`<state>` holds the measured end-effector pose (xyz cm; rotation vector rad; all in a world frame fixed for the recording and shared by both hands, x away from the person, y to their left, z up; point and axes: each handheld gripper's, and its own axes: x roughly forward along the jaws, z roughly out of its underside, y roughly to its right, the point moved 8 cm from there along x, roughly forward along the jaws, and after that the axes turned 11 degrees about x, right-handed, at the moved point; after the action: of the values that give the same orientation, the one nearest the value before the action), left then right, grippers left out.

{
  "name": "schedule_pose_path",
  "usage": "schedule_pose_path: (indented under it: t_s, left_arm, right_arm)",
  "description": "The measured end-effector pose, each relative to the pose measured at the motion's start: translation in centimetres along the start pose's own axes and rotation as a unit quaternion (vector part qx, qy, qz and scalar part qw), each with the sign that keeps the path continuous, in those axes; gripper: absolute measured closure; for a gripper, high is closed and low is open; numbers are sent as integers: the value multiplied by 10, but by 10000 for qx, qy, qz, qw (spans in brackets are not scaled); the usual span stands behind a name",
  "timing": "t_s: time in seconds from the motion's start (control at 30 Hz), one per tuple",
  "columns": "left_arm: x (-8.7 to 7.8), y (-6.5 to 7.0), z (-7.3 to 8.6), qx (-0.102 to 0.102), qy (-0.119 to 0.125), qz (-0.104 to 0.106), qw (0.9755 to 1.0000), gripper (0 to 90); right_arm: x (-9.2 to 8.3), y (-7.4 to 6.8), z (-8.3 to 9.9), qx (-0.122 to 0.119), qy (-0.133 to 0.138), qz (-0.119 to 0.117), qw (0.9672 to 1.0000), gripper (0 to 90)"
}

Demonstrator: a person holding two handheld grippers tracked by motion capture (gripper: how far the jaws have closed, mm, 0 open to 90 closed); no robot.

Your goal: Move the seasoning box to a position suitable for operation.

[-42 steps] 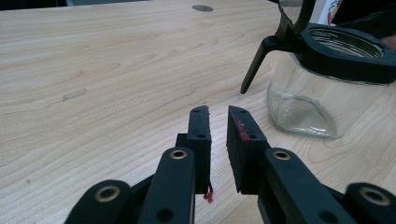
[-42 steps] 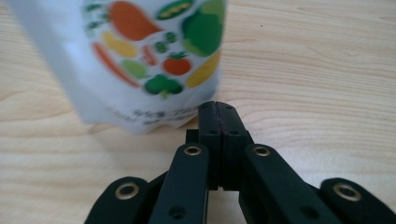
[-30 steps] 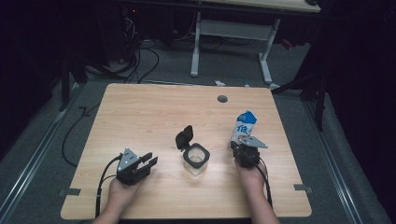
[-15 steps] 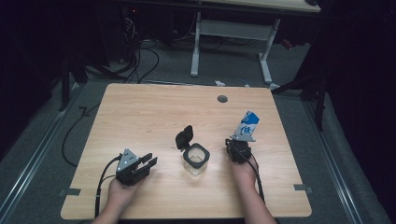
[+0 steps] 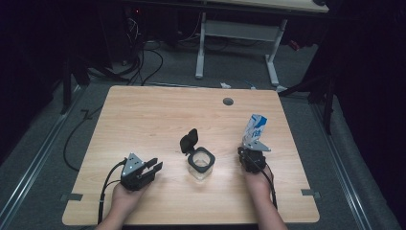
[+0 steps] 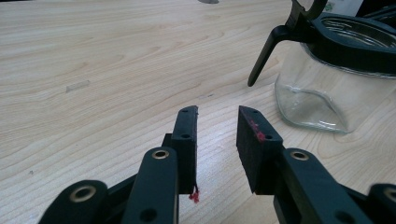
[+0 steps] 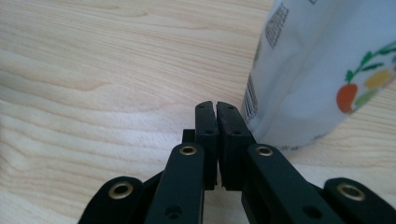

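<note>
A clear glass jar (image 5: 201, 164) with a black rim stands mid-table, its black lid (image 5: 189, 140) flipped up at the back left; it is also in the left gripper view (image 6: 334, 88). My left gripper (image 5: 156, 166) rests left of the jar, open, with nothing between its jaws (image 6: 217, 114). A white and blue pouch (image 5: 256, 127) stands tilted at the right. Just in front of it sits my right gripper (image 5: 249, 151). Its jaws (image 7: 215, 106) have just been opening by a hair but are still together, nothing between them. The pouch (image 7: 317, 70) stands just right of their tips.
The wooden table (image 5: 163, 115) has a round cable hole (image 5: 228, 101) near its far edge. Behind it stand another desk's white legs (image 5: 201, 45) and floor cables (image 5: 143, 57). Cables trail from both grippers toward the near edge.
My right hand has sunk slightly toward the table beside the pouch, which now stands a little more upright. The left gripper and the jar have not moved.
</note>
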<state>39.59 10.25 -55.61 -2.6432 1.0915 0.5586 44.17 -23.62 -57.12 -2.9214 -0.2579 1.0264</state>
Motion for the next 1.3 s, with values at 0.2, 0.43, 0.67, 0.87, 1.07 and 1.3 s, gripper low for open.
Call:
schedule_pose_path:
  t_s: [0.2,0.43,0.67,0.87,1.07,1.3]
  left_arm:
    - [0,-1,0,1,-9,-14,10000,683]
    - [-1,-3,1,-4,-7,-37,10000,682]
    - [-2,-4,1,-14,-9,-38,10000,681]
    - [-1,-4,2,-12,-21,-22,10000,680]
    - [-2,-7,3,-22,-22,-75,10000,679]
    - [-2,-6,4,-46,-36,-48,10000,679]
  right_arm:
    - [-6,11,6,32,-18,62,10000,870]
    - [-16,30,11,107,-7,166,9998,862]
    - [-33,39,10,249,250,134,9993,729]
    - [-39,41,-9,414,581,14,9974,654]
    - [-39,42,-30,584,867,91,9945,644]
    - [-34,41,-38,635,930,111,9936,578]
